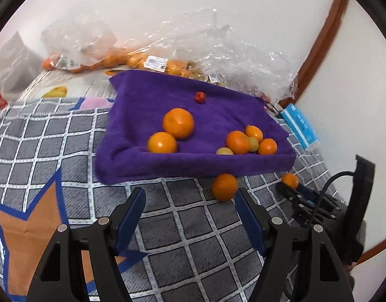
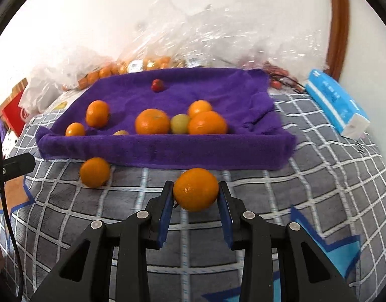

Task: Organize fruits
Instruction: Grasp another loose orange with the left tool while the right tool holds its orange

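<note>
Ahead of left gripper (image 1: 190,201), jaws apart, empty: loose orange (image 1: 224,186) on checked blanket (image 1: 167,226), before purple towel (image 1: 152,115) carrying fruit. Bagged fruit (image 1: 152,63) behind; labels unreadable.

Right view: right gripper (image 2: 196,196) clamps held orange (image 2: 196,188); blue tissue pack (image 2: 336,103) rightward, print illegible.

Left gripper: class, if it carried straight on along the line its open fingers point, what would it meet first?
Probably the grey checked bedspread just short of the purple towel. The left gripper is empty, and the loose orange lies slightly right of its line, though depth is unclear.
</note>
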The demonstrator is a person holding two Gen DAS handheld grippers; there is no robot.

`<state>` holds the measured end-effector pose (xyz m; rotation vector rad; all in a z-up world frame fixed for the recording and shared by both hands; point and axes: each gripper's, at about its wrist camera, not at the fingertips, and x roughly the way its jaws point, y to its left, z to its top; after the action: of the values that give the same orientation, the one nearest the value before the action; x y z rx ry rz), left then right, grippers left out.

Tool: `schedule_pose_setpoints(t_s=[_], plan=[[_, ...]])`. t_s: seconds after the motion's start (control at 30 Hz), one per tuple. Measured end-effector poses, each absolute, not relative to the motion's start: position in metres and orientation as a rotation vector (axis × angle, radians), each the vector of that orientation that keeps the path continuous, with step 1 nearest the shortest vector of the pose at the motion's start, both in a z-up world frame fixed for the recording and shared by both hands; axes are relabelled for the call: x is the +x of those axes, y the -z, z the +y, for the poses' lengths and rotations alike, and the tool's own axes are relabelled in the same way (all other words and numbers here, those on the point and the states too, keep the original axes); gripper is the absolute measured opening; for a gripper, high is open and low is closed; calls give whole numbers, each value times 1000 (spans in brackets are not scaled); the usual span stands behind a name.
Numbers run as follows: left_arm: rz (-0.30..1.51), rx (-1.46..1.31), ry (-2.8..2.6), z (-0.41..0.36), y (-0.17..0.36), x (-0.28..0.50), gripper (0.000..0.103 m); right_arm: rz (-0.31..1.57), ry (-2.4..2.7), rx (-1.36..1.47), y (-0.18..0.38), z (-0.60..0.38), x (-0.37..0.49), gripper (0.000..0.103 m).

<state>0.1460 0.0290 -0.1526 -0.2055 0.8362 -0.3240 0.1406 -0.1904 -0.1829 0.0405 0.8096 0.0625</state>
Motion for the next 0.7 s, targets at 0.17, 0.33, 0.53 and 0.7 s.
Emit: schedule_pose_setpoints(t_s=[0.17, 0.33, 0.53, 0.7], plan=[[861, -195, 333, 25, 165, 148, 73, 807, -58, 55, 185, -198, 139, 34], [839, -126, 354, 6, 159, 150, 73, 822, -69, 79, 187, -201, 141, 34], [860, -58, 354, -20, 168, 172, 71, 804, -63, 110, 185, -206, 137, 34], [853, -58, 389, -23, 181, 176, 63, 801, -33, 109, 185, -215, 134, 34]])
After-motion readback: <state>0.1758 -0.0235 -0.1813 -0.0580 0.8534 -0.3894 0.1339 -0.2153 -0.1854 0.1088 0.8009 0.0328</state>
